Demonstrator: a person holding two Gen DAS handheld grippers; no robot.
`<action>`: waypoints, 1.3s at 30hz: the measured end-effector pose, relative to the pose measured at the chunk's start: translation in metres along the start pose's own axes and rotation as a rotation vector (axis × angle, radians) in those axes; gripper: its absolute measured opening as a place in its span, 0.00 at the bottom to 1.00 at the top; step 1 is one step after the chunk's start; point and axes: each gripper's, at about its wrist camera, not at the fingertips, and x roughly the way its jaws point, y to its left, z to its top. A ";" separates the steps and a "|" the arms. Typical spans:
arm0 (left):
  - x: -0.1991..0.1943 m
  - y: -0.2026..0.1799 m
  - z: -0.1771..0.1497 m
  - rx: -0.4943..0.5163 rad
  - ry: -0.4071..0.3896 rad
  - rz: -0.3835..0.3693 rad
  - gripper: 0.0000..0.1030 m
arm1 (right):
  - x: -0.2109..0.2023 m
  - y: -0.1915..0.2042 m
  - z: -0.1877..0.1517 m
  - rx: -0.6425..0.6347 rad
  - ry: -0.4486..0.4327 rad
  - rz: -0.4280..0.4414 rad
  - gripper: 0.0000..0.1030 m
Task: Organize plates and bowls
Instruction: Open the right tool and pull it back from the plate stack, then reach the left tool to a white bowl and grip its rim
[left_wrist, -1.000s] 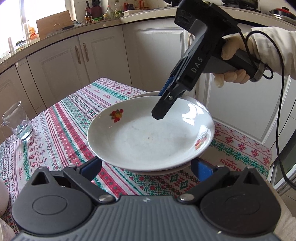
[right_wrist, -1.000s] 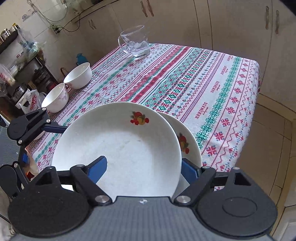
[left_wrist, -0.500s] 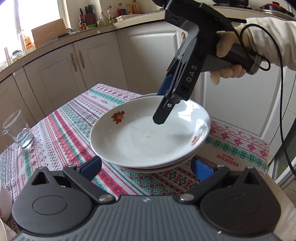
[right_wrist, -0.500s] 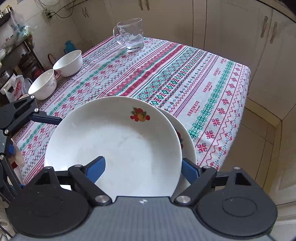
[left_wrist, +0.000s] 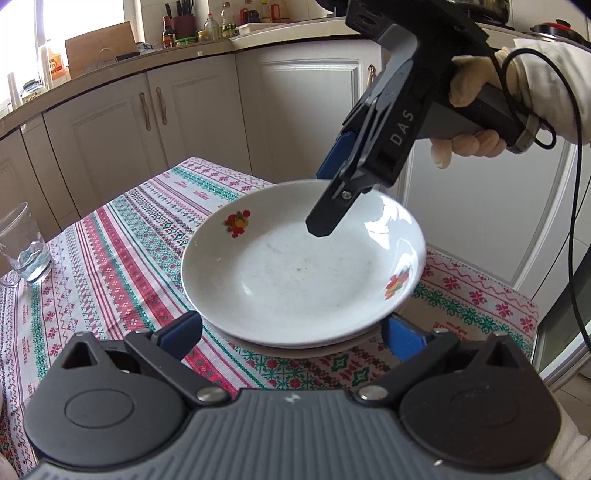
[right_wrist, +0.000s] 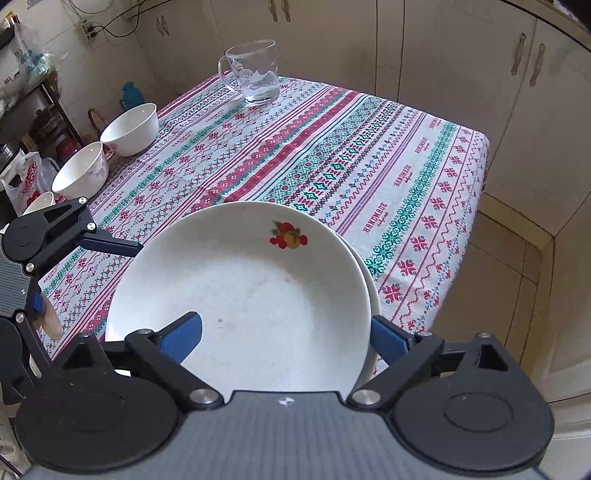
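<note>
Two white plates with fruit motifs lie stacked at the table corner, the top plate (left_wrist: 295, 266) (right_wrist: 240, 295) resting on the lower plate (right_wrist: 371, 291), of which only a sliver shows. My right gripper (left_wrist: 328, 195) (right_wrist: 284, 338) straddles the top plate's rim, one pad above the plate's inside and one outside it. Its jaws are opening and the pads do not press on the plate. My left gripper (left_wrist: 291, 334) stands open at the opposite rim, a pad on either side; one of its fingers (right_wrist: 110, 243) reaches toward the plate.
Three white bowls (right_wrist: 129, 129) (right_wrist: 81, 173) (right_wrist: 40, 201) line the table's left edge in the right wrist view. A glass mug (right_wrist: 255, 74) (left_wrist: 22, 251) stands at the far corner. The patterned tablecloth (right_wrist: 332, 147) covers the table; cabinets surround it.
The right gripper's pads have spread wider around the top plate's rim. The top plate now covers more of the lower plate. The left gripper has stayed open in place.
</note>
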 end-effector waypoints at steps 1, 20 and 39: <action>0.000 -0.002 0.000 0.007 0.003 0.001 0.99 | 0.000 0.001 0.000 -0.005 0.000 -0.013 0.99; -0.084 0.003 -0.015 -0.117 -0.095 0.185 0.99 | -0.034 0.093 -0.022 -0.096 -0.214 -0.200 1.00; -0.191 0.064 -0.113 -0.346 -0.043 0.486 0.99 | 0.006 0.274 -0.043 -0.295 -0.336 -0.121 1.00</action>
